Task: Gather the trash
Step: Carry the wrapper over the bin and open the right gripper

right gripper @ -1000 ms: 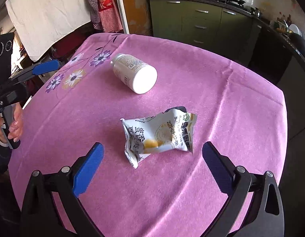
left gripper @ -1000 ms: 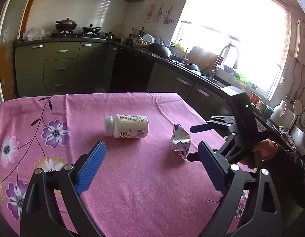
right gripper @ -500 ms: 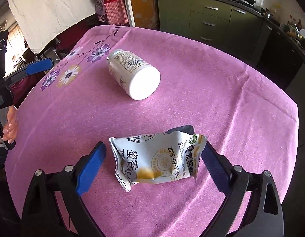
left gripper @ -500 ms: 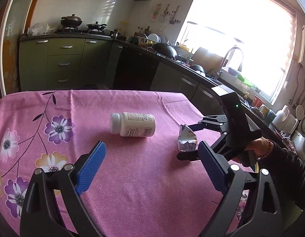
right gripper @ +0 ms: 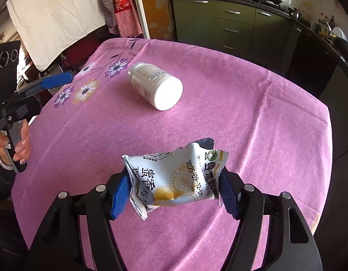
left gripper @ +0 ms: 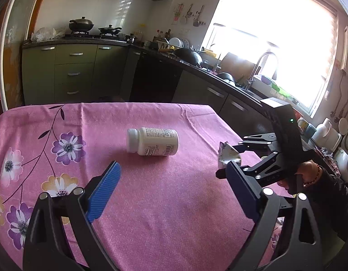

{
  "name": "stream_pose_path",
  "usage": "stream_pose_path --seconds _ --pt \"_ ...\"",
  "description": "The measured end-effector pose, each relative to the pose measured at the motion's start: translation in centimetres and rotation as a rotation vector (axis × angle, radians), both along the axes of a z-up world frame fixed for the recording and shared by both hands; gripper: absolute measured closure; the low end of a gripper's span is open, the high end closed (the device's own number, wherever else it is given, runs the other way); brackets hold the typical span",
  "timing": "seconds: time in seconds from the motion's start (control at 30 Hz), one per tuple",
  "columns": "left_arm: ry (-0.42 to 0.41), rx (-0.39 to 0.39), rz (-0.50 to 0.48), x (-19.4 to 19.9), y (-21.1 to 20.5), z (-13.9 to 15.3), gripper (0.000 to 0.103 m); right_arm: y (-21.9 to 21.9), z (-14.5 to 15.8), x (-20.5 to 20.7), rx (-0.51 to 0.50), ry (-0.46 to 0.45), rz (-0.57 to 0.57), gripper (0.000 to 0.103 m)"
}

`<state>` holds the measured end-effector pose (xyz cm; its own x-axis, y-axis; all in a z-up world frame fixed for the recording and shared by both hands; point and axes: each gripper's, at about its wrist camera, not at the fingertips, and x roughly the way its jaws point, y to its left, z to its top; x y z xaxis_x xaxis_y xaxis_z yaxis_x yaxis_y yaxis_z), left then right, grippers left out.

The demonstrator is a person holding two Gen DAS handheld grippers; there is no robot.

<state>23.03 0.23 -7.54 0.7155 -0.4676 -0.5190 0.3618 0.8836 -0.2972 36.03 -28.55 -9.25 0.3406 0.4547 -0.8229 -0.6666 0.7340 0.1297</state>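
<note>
Table (right gripper: 253, 117): covered by a pink cloth with purple and white flowers along one side.
Right gripper (right gripper: 174, 194): angled steeply down over the near table edge; jaws closing, blue pads pressing both ends of the snack wrapper (right gripper: 174, 176).
Left gripper (left gripper: 171, 194): tilted gently down above the cloth, jaws spread wide, nothing between them.
Bottle (right gripper: 157, 85): white, on its side mid-table, well apart from both grippers; label print too small to read.
Wrapper writing: Chinese characters and the date "2025-09-12".
</note>
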Motion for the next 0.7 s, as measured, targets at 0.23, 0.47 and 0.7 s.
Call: stream_pose_path --seconds 0.23,0.47,0.7 --pt "0.001 0.007 -0.004 -0.1 -0.2 -0.2 0.013 -6.9 3.1 -4.2 0.057 -0.045 -0.145 0.035" --pt "0.019 0.0 -0.007 0.2 -0.3 -0.6 0.013 -21.0 2.9 -8.1 -0.015 -0.022 -0.499 0.034" --pt "0.019 0.008 -0.015 0.1 -0.7 -0.7 0.013 -30.4 -0.6 -9.7 -0.055 0.072 -0.75 0.032"
